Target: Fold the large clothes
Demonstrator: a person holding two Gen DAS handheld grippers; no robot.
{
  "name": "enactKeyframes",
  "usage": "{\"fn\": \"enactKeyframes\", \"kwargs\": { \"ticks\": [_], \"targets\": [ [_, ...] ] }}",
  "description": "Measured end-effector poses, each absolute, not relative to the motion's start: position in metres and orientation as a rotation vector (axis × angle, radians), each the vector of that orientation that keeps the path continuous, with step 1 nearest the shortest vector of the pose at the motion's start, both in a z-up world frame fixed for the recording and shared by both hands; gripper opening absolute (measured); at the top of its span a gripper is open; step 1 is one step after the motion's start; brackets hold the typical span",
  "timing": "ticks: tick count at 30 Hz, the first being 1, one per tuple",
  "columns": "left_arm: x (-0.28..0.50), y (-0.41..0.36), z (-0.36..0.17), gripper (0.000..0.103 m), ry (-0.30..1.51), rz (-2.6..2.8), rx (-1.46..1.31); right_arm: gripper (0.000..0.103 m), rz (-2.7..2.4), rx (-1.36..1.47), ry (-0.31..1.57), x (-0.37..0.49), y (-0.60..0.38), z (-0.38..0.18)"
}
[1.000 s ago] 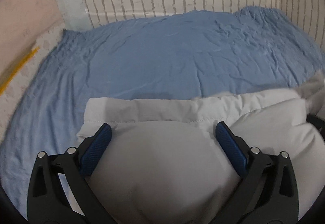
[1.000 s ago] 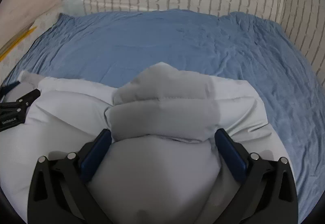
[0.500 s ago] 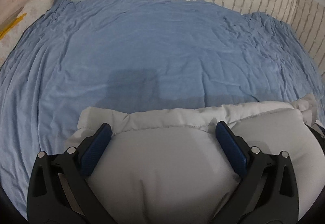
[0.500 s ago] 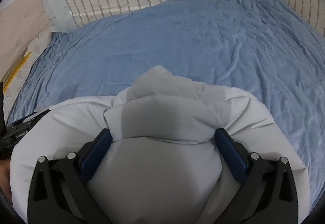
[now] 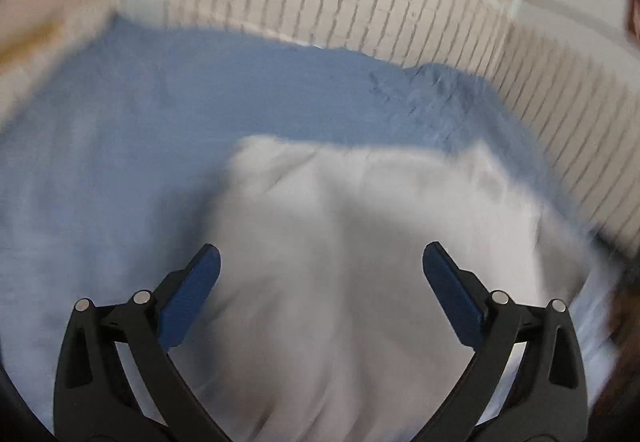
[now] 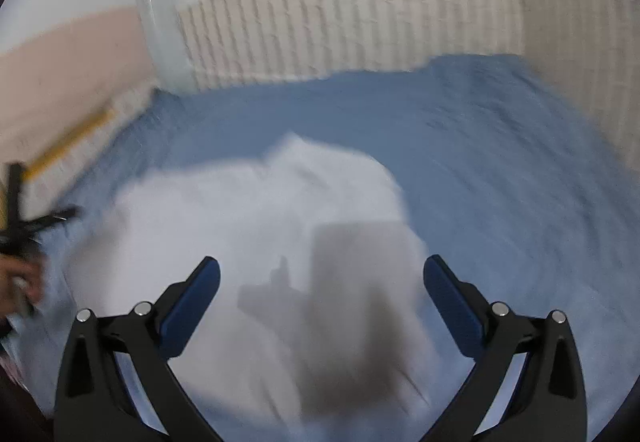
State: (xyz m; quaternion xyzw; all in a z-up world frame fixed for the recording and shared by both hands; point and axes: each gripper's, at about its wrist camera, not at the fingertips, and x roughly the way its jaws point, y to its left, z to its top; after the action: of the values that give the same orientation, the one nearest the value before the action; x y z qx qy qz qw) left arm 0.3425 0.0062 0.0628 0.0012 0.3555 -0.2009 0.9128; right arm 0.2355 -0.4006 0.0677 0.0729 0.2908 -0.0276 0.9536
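A white padded garment (image 5: pixel 360 201) lies in a bulky heap on the blue bedsheet (image 5: pixel 180 93); both views are motion-blurred. My left gripper (image 5: pixel 322 254) hovers over it, open, its blue pads apart and nothing between them. In the right wrist view the same garment (image 6: pixel 256 209) spreads below my right gripper (image 6: pixel 323 264), which is also open and holds nothing. Shadows of the grippers fall on the cloth. At the left edge of the right wrist view, the other gripper's black frame (image 6: pixel 16 217) and a hand (image 6: pixel 20 282) show beside the garment.
The blue sheet (image 6: pixel 500 161) covers the whole bed around the garment. A brick-pattern wall (image 6: pixel 320 21) borders the bed at the back and right. A yellow strip (image 6: pixel 68 145) runs along the bed's left side.
Both grippers have lifted away from the garment, which now lies lower and farther off on the sheet. Earlier the cloth bulged between the open fingers; now it does not. Views swing fast and blur.
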Motion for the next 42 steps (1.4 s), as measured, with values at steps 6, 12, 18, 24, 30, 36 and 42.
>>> {"fn": "enactKeyframes", "kwargs": {
  "ticks": [6, 12, 18, 24, 30, 36, 42],
  "targets": [
    [0.265, 0.071, 0.025, 0.1, 0.801, -0.248, -0.169, 0.101, -0.171, 0.16, 0.702, 0.16, -0.411, 0.02],
    [0.268, 0.048, -0.005, 0.1, 0.877, -0.184, -0.139, 0.101, -0.093, 0.159, 0.663, 0.177, -0.382, 0.004],
    [0.298, -0.009, -0.014, 0.1, 0.864, -0.177, -0.019, 0.101, -0.15, 0.084, 0.7, 0.237, -0.383, -0.014],
    [0.337, -0.029, -0.042, 0.067, 0.923, -0.302, -0.106, 0.046, -0.067, 0.087, 0.743, 0.265, -0.378, -0.026],
    [0.331, -0.052, -0.033, 0.026, 0.897, -0.393, -0.099, 0.023, -0.091, 0.03, 0.68, 0.236, -0.366, -0.014],
    [0.303, -0.06, -0.028, 0.046, 0.906, -0.39, 0.012, 0.034, -0.254, 0.133, 0.66, 0.198, -0.366, -0.009],
    [0.246, -0.032, 0.027, 0.074, 0.693, -0.159, 0.046, 0.094, -0.417, 0.062, 0.545, 0.129, -0.343, 0.033]
  ]
}}
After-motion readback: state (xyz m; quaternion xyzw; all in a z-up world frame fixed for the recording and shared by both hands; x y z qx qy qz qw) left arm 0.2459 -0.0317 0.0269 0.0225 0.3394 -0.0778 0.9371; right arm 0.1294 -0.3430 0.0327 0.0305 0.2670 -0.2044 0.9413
